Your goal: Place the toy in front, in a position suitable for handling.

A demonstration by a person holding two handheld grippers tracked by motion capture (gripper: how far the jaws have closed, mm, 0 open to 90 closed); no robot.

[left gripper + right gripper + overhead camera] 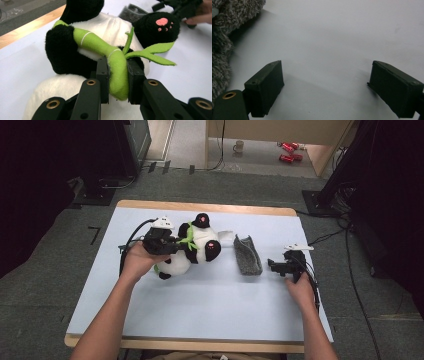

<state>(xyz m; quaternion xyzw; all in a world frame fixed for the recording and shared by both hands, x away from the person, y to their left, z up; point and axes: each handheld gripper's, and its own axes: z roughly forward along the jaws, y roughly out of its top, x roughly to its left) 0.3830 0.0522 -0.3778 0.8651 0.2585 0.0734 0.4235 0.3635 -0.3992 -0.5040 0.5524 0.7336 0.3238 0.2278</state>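
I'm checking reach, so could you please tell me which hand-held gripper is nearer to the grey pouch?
Right. The right hand-held gripper sits just beside the pouch, jaws open; the left hand-held gripper is farther off, clamping the panda's bamboo.

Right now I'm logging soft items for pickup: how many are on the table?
2: the panda plush left of centre, its green bamboo clamped by the left gripper; the grey fuzzy pouch beside it.

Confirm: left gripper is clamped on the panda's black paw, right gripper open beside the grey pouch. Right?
Not quite. The left gripper is clamped on the green bamboo stalk that the panda hugs, not on a black paw; the left gripper view shows it. The rest holds: the right gripper is open beside the grey pouch.
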